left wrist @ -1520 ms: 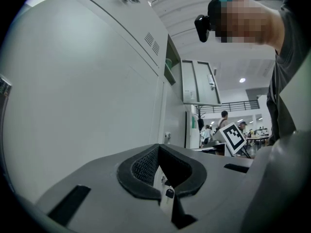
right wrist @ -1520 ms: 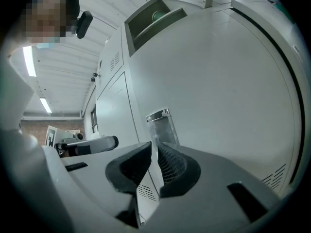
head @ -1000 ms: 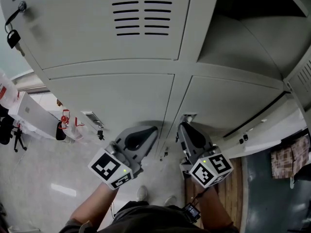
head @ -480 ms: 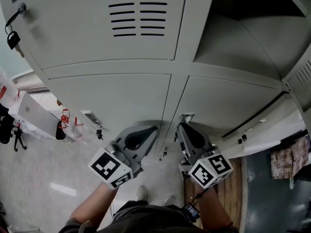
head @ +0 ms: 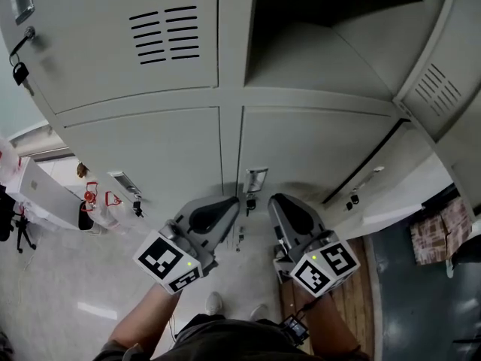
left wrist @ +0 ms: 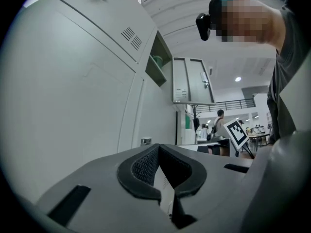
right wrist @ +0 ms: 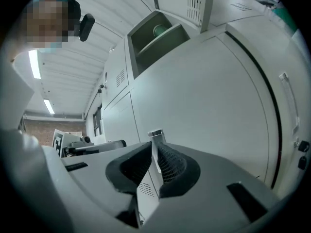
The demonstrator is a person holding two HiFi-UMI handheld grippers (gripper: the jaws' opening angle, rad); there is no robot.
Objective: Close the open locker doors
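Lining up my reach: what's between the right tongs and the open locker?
Head view: just the lower locker door, latch plate near the right tongs, below the open locker.

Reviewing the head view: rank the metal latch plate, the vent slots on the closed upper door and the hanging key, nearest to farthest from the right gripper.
Measured from the right gripper:
1. Metal latch plate, just above the gripper's tips and slightly left.
2. Vent slots, higher up on the closed upper-left door.
3. Hanging key, at the far left edge.
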